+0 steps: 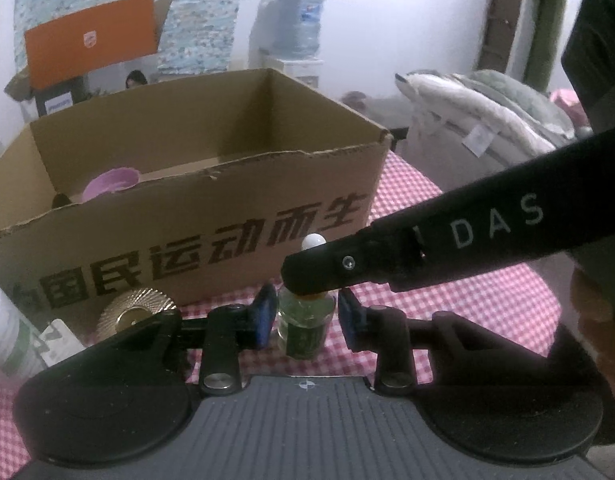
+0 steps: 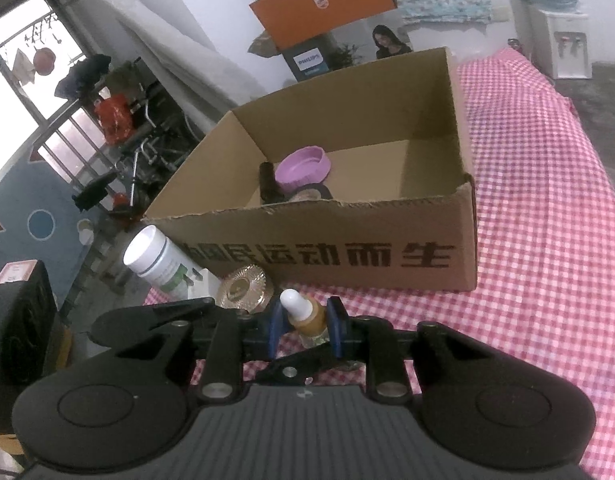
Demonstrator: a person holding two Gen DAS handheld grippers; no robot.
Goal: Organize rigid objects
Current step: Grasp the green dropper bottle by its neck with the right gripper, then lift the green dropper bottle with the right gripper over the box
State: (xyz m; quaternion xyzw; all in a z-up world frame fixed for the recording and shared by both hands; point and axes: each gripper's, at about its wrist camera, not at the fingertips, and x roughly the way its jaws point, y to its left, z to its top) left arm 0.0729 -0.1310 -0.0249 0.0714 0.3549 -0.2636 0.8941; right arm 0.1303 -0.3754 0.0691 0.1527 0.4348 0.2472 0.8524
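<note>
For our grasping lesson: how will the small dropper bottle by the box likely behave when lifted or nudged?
The dropper bottle looks glass, so probably rigid, slick and breakable. Narrow and tall, it may tip if nudged.

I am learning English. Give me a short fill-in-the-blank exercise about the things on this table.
The lid inside the cardboard box is ___.
The dropper bottle has a ___ cap.
The ribbed disc in front of the box is ___.
Missing words: pink; white; gold.
</note>
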